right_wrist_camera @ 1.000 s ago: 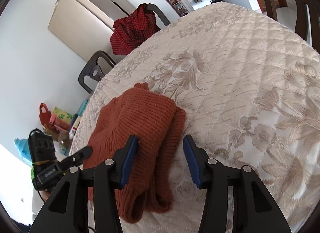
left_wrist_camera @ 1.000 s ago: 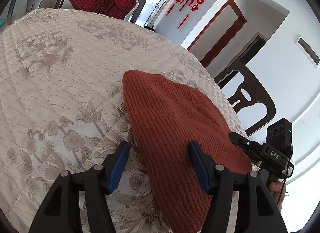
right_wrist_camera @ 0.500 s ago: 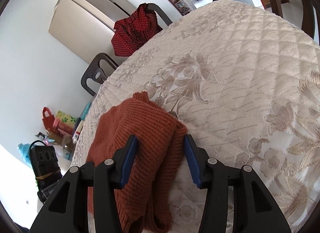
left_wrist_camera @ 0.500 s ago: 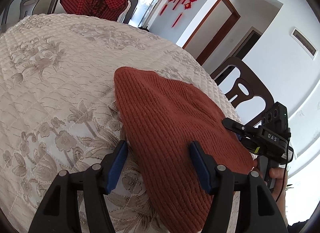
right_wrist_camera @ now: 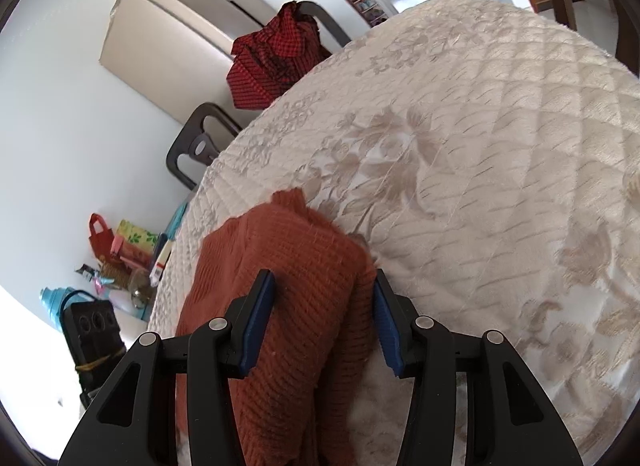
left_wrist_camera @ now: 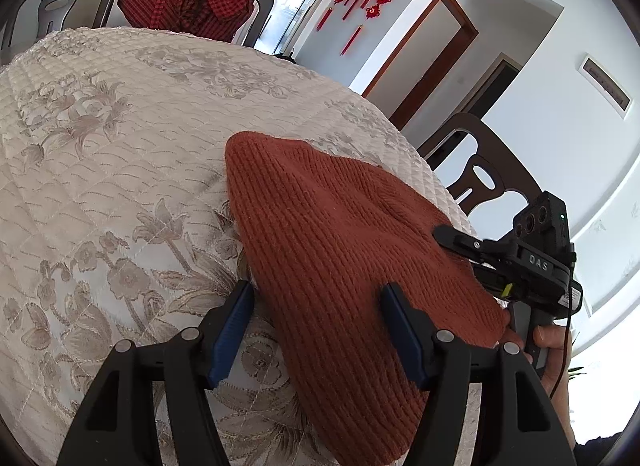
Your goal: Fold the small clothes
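Your left tongs stay spread wide, blue pads apart, with the near edge of the rust-red knit sweater lying between and just under them; nothing is pinched. Over the last second they have barely shifted, only tilting so that the cloth sits a little further ahead of the pads. Your right tongs are also spread, and here the change is plainer: a second ago the folded bundle lay ahead of the pads, and now the pads straddle it, one on the flat upper layer and the other just beside its thick doubled edge. You have eased them forward over the sweater without closing.

From that I judge the fold to be partly made: the sweater lies doubled on the quilted worktop, close to its near rim, and both tongs seem placed to press or take a fresh hold for the next fold. In the left view the right tongs appear just past the sweater's right edge, confirming that they are on it.

Further off, beyond both tongs, a red checked garment hangs over a chair, untouched.
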`<action>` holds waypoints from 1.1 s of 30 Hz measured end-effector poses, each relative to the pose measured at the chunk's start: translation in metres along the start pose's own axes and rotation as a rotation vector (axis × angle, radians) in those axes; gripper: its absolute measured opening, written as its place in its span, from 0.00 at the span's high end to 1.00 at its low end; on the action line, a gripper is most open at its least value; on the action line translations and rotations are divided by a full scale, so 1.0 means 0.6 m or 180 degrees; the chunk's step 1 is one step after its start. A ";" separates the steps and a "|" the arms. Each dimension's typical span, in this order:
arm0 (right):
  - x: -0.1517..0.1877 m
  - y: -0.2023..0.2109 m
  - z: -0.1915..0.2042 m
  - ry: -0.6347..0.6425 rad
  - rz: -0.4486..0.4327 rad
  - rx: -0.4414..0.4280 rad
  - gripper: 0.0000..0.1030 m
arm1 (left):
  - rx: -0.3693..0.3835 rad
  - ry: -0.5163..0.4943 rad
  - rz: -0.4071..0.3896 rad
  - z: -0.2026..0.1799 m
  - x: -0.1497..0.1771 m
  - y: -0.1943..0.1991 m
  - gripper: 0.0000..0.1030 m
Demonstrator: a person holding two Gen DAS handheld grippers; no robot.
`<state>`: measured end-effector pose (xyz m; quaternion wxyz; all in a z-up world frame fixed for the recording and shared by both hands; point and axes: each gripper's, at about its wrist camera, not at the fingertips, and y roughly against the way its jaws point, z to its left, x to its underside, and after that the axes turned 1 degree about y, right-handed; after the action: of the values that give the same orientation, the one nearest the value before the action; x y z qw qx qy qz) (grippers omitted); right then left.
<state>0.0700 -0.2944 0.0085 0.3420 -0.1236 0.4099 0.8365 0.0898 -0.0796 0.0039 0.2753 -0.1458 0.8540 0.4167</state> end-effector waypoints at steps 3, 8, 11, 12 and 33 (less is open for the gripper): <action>0.013 0.001 0.006 0.0065 0.0114 -0.0085 0.53 | -0.0077 -0.0065 0.0013 -0.008 0.000 -0.003 0.33; 0.026 0.007 0.011 0.0124 0.0157 -0.0069 0.56 | -0.0272 -0.0272 0.0051 -0.029 0.001 -0.010 0.35; 0.022 0.004 0.009 0.0106 0.0158 -0.0062 0.59 | -0.0319 -0.0342 0.0064 -0.036 0.001 -0.013 0.37; 0.022 0.003 0.009 0.0112 0.0159 -0.0057 0.62 | -0.0324 -0.0344 0.0065 -0.036 0.001 -0.013 0.37; 0.029 0.023 0.061 0.0406 0.0051 0.0106 0.76 | -0.0419 -0.0548 -0.0060 -0.061 -0.003 0.019 0.63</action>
<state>0.0506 -0.2635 0.0314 0.3105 -0.1677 0.4457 0.8227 0.0732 -0.1014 0.0303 0.3414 -0.1353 0.7965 0.4803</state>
